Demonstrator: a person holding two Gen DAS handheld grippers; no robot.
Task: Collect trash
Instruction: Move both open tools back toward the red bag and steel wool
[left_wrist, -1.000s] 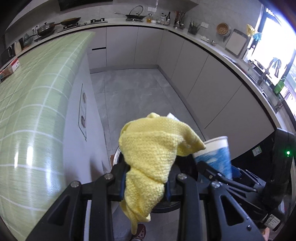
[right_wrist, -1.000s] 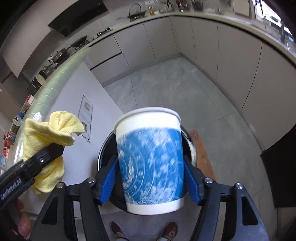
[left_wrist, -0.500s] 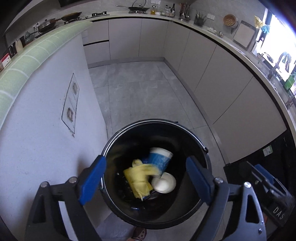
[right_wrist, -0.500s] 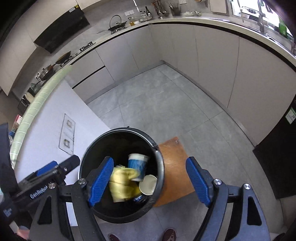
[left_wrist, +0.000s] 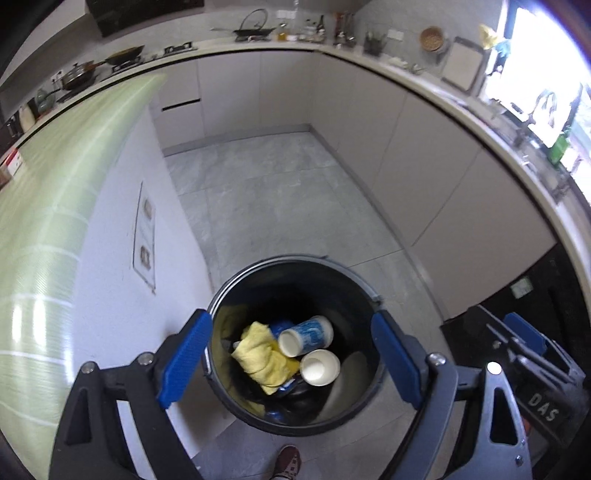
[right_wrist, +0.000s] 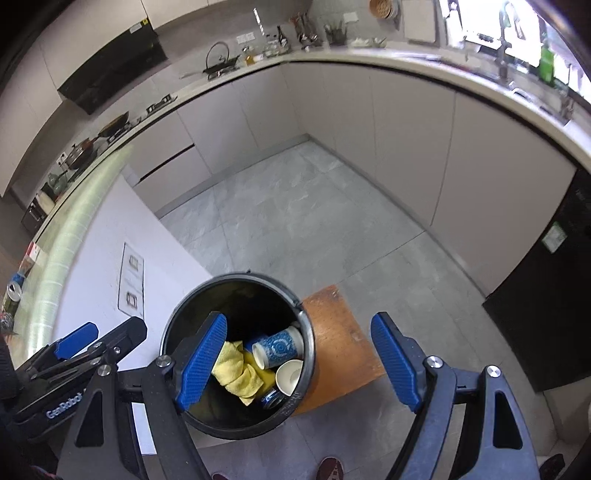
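Two grippers hung above a round black plastic bin (left_wrist: 365, 295), both with jaws spread wide and nothing between the pads. The left gripper (left_wrist: 291, 358) framed the bin's mouth between its blue pads. Below them a blue-patterned paper cup (left_wrist: 310, 334) lay on its side, long axis running left to right, open mouth pointing left toward a crumpled yellow knitted cloth (left_wrist: 258, 354). A plain white paper cup (left_wrist: 319, 367) sat just beside it. The right gripper (right_wrist: 299, 358) stood over the bin's right rim and a wooden board (right_wrist: 340, 343).
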